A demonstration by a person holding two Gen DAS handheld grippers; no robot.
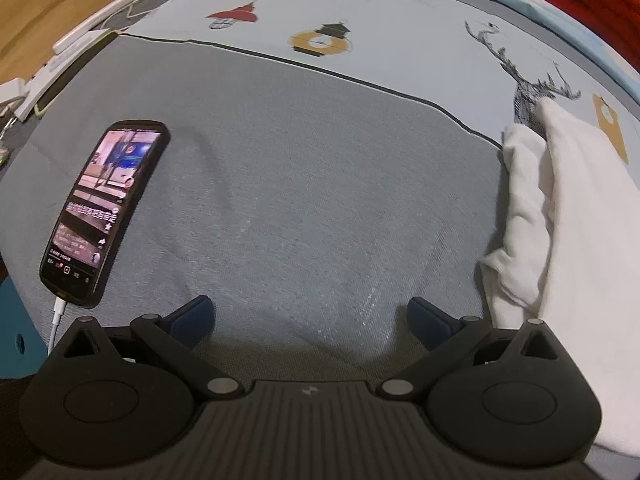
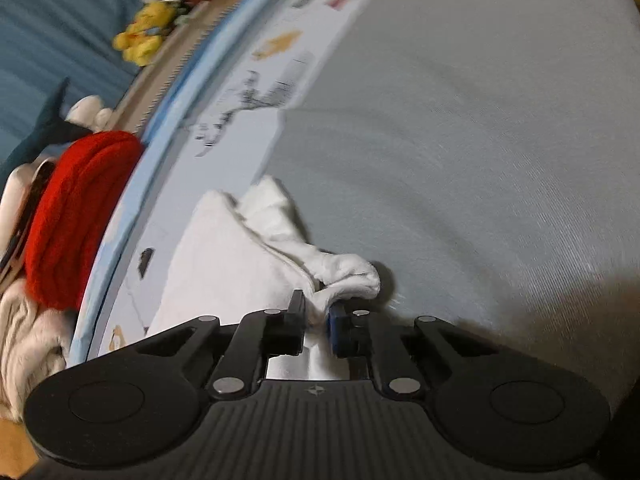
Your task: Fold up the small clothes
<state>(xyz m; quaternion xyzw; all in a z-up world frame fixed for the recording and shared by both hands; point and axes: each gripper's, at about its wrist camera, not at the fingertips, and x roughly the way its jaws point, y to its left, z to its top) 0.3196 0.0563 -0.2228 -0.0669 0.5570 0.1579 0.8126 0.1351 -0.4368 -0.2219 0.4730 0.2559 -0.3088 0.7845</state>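
The white garment (image 1: 576, 216) lies bunched, one piece as far as we can tell, near the printed border (image 1: 400, 20) of the bed (image 1: 320, 200), by the bed's far edge. We see a wide bare stretch of grey cover between it and the one phone (image 1: 102, 208) lying well apart. The right gripper (image 2: 318, 314), angled downward, has its jaws pinched on a fold of the garment. The left gripper (image 1: 310, 316) points steeply down over bare cover, jaws wide and empty.
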